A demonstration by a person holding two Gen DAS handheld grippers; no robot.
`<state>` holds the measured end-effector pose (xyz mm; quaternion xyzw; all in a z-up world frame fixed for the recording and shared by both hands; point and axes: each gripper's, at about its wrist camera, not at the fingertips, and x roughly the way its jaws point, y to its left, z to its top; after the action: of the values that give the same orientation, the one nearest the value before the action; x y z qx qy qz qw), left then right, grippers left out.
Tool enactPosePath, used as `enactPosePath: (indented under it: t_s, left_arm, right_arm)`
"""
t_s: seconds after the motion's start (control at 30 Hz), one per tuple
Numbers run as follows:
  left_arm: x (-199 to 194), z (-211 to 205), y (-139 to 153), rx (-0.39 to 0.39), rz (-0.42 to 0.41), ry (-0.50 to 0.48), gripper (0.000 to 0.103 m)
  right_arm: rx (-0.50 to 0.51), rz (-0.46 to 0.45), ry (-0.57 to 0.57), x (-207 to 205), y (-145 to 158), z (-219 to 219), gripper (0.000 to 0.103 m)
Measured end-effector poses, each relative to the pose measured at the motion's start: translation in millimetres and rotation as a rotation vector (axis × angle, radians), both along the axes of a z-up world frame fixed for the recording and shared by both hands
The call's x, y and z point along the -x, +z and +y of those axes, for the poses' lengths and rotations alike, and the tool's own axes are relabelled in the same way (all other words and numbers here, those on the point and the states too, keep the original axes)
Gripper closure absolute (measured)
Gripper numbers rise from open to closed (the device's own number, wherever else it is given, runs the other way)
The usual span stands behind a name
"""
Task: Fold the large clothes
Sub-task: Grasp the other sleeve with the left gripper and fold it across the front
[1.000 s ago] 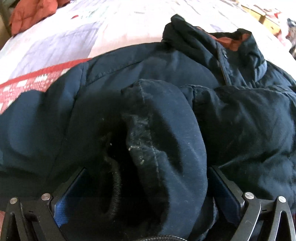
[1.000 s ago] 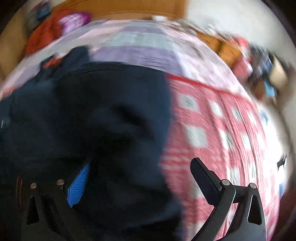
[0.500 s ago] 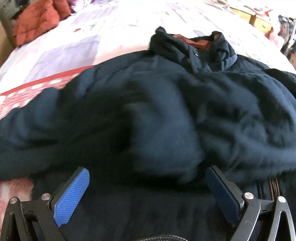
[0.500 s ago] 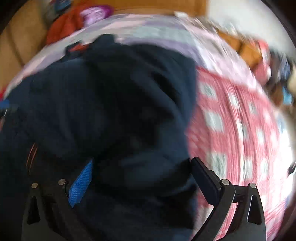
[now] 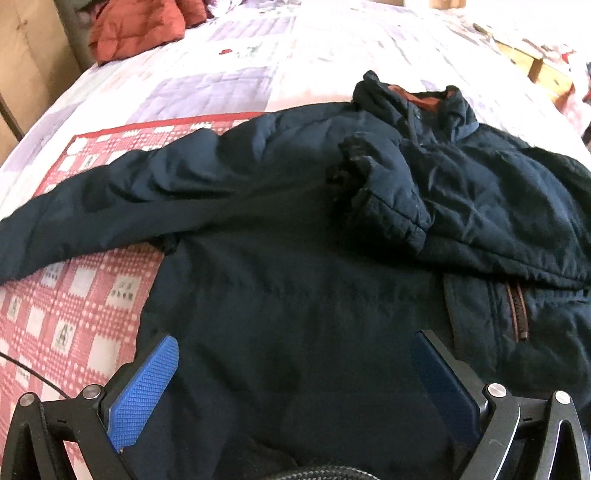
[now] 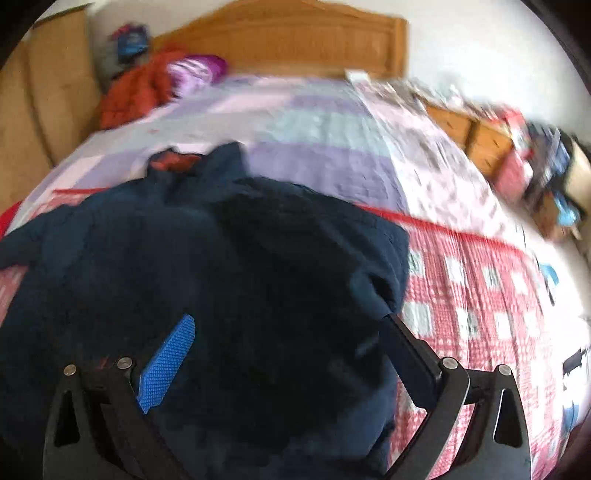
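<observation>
A dark navy padded jacket [image 5: 295,258] with a rust-lined collar [image 5: 421,99] lies front up on the bed. One sleeve [image 5: 391,192] is folded across the chest, its cuff near the collar. The other sleeve [image 5: 92,214] stretches out to the left over the red checked blanket. My left gripper [image 5: 295,350] is open above the jacket's lower body and holds nothing. My right gripper [image 6: 288,332] is open over the jacket [image 6: 184,277]; dark fabric lies between its fingers, and the view is blurred.
The bed has a lilac patchwork quilt [image 5: 258,66] and a red checked blanket [image 5: 74,295]. A rust-red garment [image 5: 140,26] is piled at the head by the wooden headboard [image 6: 288,40]. Cluttered wooden drawers [image 6: 480,136] stand on the right side.
My left gripper let go of the sleeve cuff it held and pulled back; the sleeve now lies folded across the chest. My right gripper drew back and up over the jacket.
</observation>
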<state>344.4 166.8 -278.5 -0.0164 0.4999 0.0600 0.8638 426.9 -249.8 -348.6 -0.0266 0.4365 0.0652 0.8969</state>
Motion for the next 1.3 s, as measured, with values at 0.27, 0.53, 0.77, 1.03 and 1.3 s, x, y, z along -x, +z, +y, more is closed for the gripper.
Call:
enactPosePath:
  t_s: [0.27,0.53,0.77,1.03,1.3]
  left_arm:
    - [5.0,18.7,-13.0,0.046,-0.005,-0.035,0.000]
    - [17.0,75.5,-1.1,0.069,-0.028,-0.039,0.000]
    - [32.8,187.1,0.4,0.072,-0.034,0.104,0.000]
    - [44.0,310.1,-21.7,0.079,-0.030,0.311,0.000]
    - [33.7,414.8,-54.9,0.304,-0.074,0.573,0.000]
  right_arm:
    - [-0.032,0.071,-0.127,7.8,-5.2,-15.8,0.001]
    - [0.009,0.094,-0.203,-25.9,-8.3,103.8,0.001]
    - [0.134,0.129,-0.055,-34.3,-33.8,254.9,0.001]
    - [0.168,0.170,0.017,-56.1,-43.1,326.5,0.001]
    - [0.177,0.169,0.029,-46.3,-52.5,319.5,0.000]
